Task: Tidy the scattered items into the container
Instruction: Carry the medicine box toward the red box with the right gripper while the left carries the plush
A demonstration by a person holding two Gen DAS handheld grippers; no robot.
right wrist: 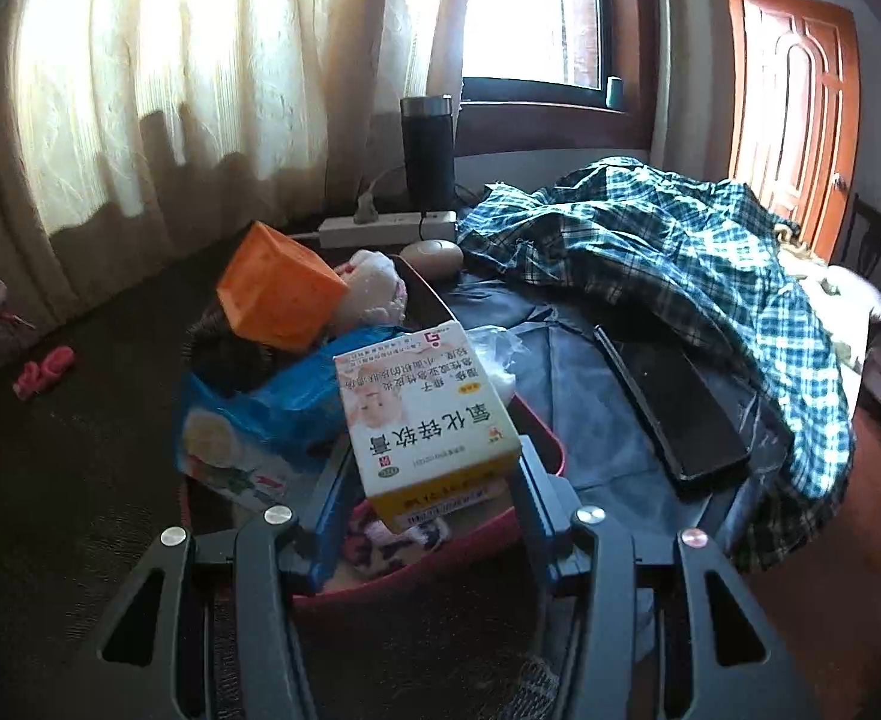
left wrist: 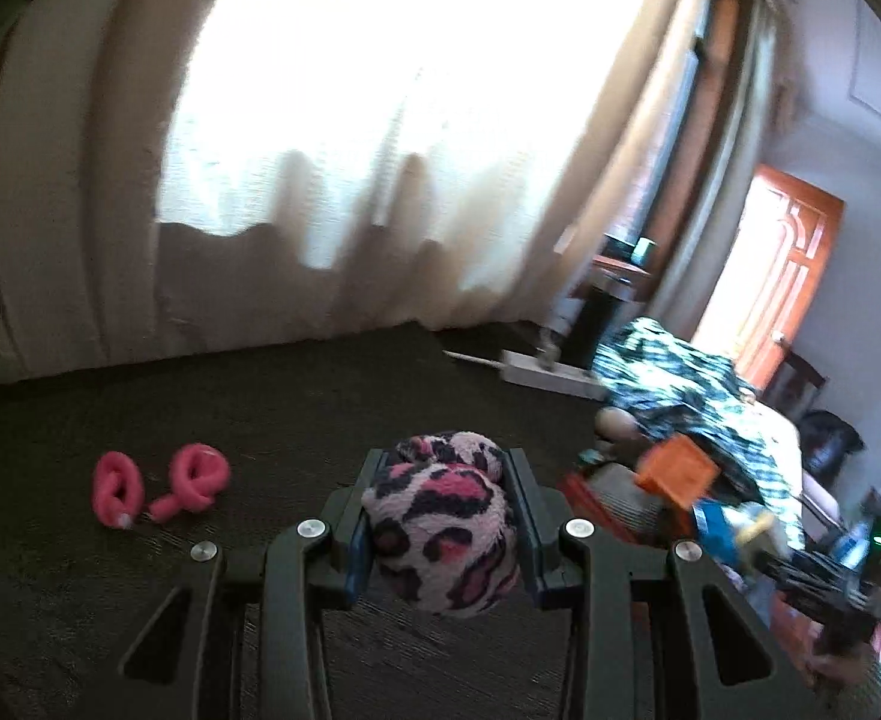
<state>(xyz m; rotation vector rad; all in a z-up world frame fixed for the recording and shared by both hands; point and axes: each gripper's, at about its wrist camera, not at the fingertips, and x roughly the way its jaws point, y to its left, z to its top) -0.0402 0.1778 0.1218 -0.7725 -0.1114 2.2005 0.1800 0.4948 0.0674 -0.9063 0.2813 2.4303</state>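
My left jaws (left wrist: 443, 516) pinch the leopard-print plush (left wrist: 440, 525) shut for carrying toward the red container (right wrist: 545, 441) at 3 o'clock, while my right jaws (right wrist: 422, 468) grip the ointment box (right wrist: 422, 420) above it to drop in.

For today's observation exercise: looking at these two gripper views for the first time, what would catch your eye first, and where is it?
The pink leopard-print plush bundle stands out at once, clamped in the left gripper above the dark carpet. In the right gripper sits a white and yellow medicine box, held over the crowded red container, where an orange cube tops the pile. A pink foam curler lies alone on the carpet to the left.
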